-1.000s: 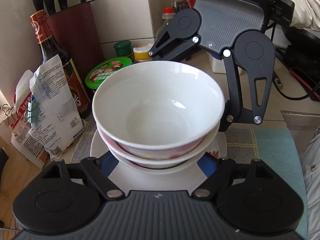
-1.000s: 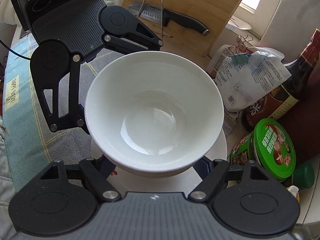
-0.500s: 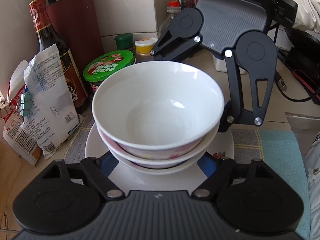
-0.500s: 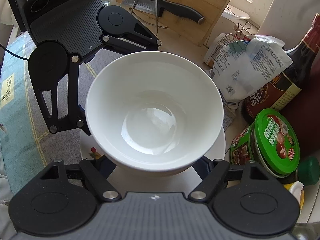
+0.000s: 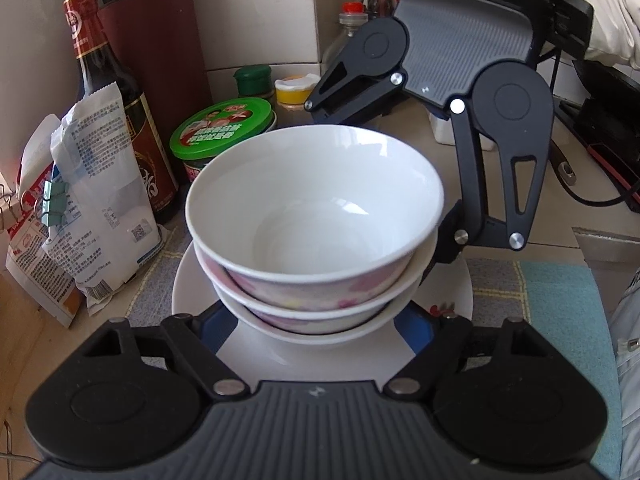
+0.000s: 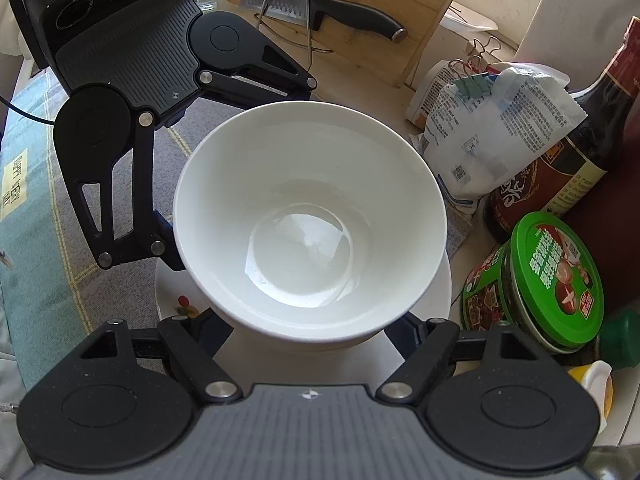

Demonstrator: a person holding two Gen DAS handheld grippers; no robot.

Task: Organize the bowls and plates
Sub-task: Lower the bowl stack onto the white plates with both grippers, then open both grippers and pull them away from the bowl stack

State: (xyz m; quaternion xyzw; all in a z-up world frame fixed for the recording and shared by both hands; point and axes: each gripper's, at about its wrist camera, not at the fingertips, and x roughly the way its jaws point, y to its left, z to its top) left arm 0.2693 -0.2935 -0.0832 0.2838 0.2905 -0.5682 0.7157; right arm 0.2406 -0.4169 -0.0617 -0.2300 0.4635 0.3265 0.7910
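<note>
Two white bowls sit nested, the upper bowl inside a lower bowl with pink flowers. They stand over a white plate whose rim shows a small flower print. My left gripper reaches in from one side, its blue pads pressed on the lower bowl's sides under the rim. My right gripper holds the same stack from the opposite side, with the upper bowl filling its view. All the fingertips are hidden beneath the bowls.
A soy sauce bottle, a green-lidded jar, clipped bags and a knife block crowd one side. A cutting board with a knife leans behind. A checked cloth mat lies under the plate.
Both grippers keep their hold on the bowls. The surroundings have drifted slightly in both views, and a little more of the plate's rim shows.
</note>
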